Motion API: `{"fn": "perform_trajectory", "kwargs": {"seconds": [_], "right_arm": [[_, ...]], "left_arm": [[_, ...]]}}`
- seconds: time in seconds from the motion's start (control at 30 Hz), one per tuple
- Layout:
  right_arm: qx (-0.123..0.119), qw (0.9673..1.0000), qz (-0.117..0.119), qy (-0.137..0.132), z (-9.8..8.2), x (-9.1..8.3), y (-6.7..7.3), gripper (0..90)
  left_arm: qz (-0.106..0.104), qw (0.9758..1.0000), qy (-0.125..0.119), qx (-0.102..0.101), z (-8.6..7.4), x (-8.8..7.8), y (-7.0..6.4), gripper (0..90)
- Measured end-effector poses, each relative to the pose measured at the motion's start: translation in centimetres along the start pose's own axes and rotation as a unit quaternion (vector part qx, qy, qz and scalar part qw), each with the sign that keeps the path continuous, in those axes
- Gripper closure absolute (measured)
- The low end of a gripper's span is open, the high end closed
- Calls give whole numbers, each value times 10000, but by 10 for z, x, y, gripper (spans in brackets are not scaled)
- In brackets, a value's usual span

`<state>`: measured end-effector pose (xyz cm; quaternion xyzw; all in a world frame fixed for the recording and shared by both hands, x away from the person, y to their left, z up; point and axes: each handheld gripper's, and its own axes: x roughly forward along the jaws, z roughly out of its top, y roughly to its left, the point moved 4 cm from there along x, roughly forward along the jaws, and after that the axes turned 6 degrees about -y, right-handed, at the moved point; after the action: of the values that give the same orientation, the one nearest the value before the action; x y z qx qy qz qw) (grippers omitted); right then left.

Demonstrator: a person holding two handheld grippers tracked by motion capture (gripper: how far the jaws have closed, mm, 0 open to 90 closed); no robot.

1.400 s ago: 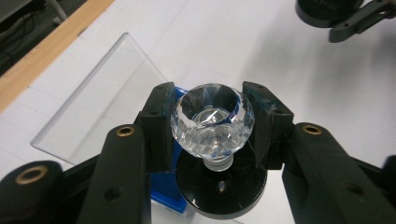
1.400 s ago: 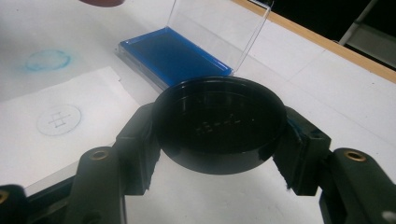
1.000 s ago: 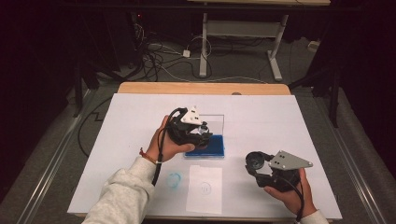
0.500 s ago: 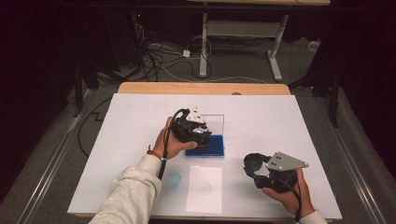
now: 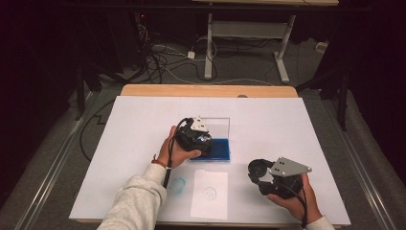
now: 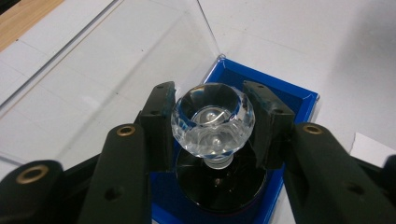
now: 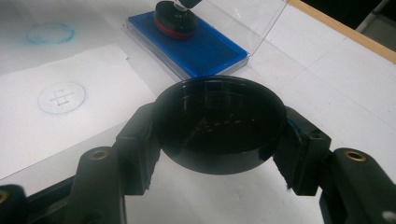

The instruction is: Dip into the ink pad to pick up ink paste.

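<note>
The work in hand is inking a stamp. The left gripper (image 6: 212, 123) pinches the faceted crystal knob (image 6: 213, 119) of the stamp, one pad on each side of it. This keeps the stamp upright and its round black body (image 6: 219, 186) flat on the blue ink pad (image 6: 289, 100) at the centre of the frame. In the right gripper view the stamp's red-rimmed base (image 7: 173, 22) sits on the pad surface at the upper left, so contact with the ink appears to be made. The pad's clear lid (image 5: 216, 126) stands open behind it, hinged upward to keep the ink surface accessible.

The right gripper (image 7: 219, 140) is closed on the stamp's black cap (image 7: 219, 123), gripping its rim from both sides with the open side up. In the high view this gripper (image 5: 268, 175) is at the lower right, well apart from the pad. Judged from this, the cap is parked clear of the work until the stamp needs covering.

A sheet of paper (image 5: 209, 194) lies at the lower centre, just below the pad, and bears one round blue print (image 7: 61, 97). A fainter blue ring (image 5: 177, 184) marks the white table cover (image 5: 143, 124) to its left. The paper is near the pad, probably to keep the transfer short
</note>
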<state>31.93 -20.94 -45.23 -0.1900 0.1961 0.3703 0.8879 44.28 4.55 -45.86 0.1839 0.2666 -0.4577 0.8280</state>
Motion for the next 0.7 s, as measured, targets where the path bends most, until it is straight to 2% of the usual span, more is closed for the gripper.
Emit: {"fn": "perform_trajectory", "kwargs": {"seconds": [0.23,0.43,0.7], "right_arm": [[9,10000,-15,23,0,0,0,387],[-30,10000,-3,52,0,2,2,387],[-27,10000,-26,84,-1,2,1,387]], "left_arm": [[-85,9999,-75,-121,-10,-6,0,548],[-2,10000,90,-10,-9,-7,-4,548],[13,9999,147,-48,-9,-8,-5,548]]}}
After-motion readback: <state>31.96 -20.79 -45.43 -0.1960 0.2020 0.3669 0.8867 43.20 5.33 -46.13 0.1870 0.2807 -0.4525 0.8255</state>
